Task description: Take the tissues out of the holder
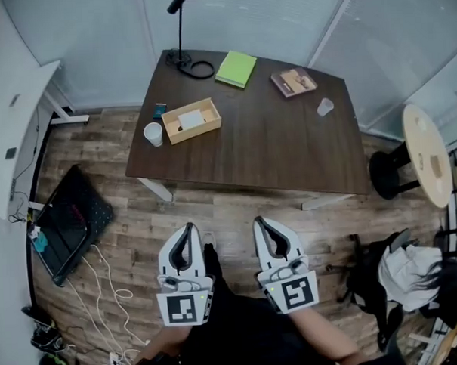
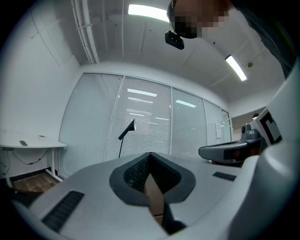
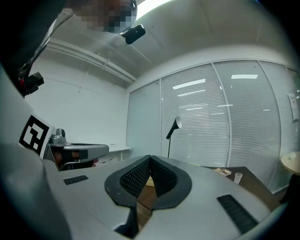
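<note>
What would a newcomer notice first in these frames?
The left gripper and right gripper, both shut and empty, hang side by side at the bottom of the head view, over the wood floor and short of the dark table. On the table's left part a wooden holder with white tissues stands beside a white cup; a bright green notebook lies near the far edge.

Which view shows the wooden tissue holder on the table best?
The head view: the holder sits whole on the table, tissues visible inside, beside a cup. The left gripper view shows none of it; the right gripper view gives at most a pale sliver beyond its jaws, too little to tell.
</note>
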